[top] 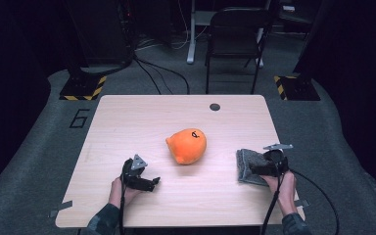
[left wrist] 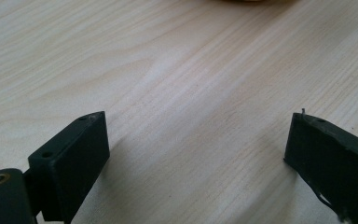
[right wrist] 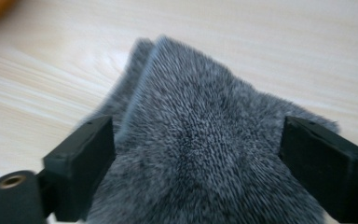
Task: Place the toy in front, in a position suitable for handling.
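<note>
The right tool (top: 252, 169) stands released with its jaws wide astride the folded grey furry cloth (right wrist: 200, 154), which lies flat on the worktop (top: 127, 122) right of the orange plush toy (top: 187, 145), while the left tool (top: 152, 182) waits open over bare wood, seemingly kept clear.

Light wood-grain table (top: 127, 122), rounded corners, on grey carpet. Small dark round hole (top: 215, 106) near far edge, right of centre. Orange plush toy (top: 187, 145) lying approx mid-table, black mark on top. Grey furry cloth (top: 248, 165) flat on tabletop towards right edge, well apart from plush; in right gripper view, seen as folded, layered edge showing, pile short and speckled (right wrist: 191, 140). Grey tape strips at near corners: one at left (top: 60, 208), one at right (top: 302, 202). Bare wood w/ fine grain lines in left gripper view (left wrist: 182, 93).
</note>
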